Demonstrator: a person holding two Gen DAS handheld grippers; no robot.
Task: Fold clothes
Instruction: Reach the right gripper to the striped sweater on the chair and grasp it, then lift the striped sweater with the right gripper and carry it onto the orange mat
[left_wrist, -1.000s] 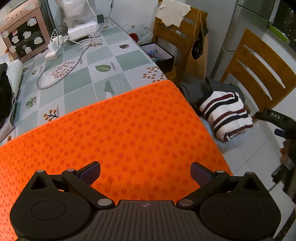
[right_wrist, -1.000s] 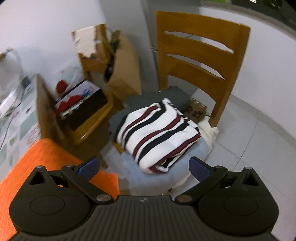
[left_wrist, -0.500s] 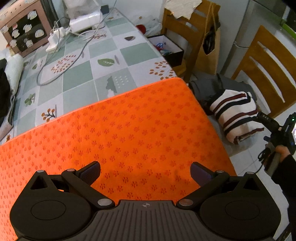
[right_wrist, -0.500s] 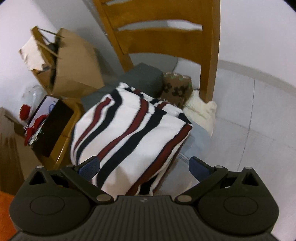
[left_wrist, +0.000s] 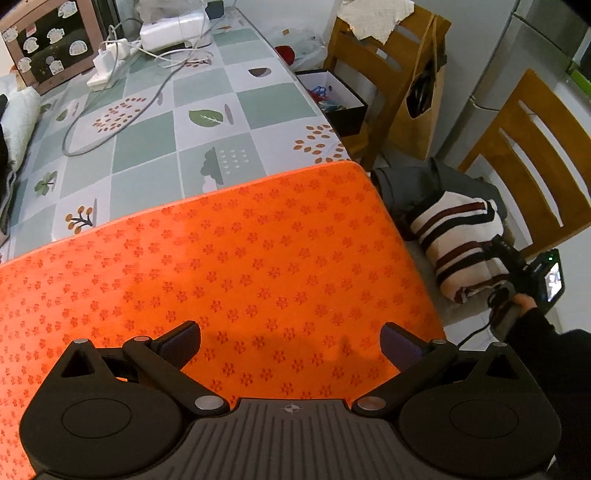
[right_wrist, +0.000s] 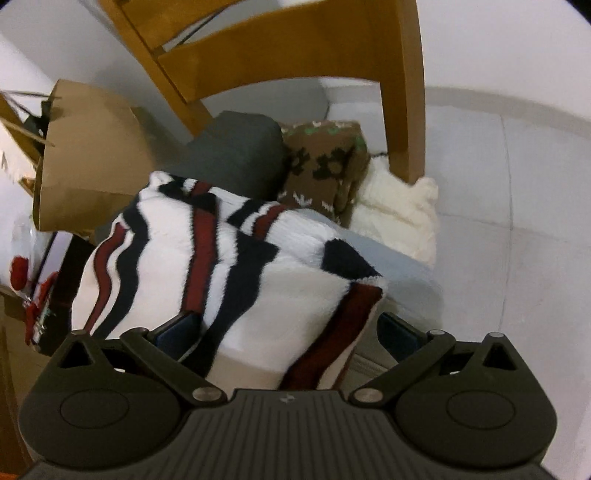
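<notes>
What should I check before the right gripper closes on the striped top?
1. Right gripper open: ok, jaws wide.
2. Striped top between its fingers: ok, fabric fills the gap.
3. Only one garment in the bite: cannot tell; the light blue layer lies directly beneath.
4. Orange mat ready to receive it: ok, nothing on the visible part.
5. Left gripper free to help: ok, open over the mat, holding nothing.
</notes>
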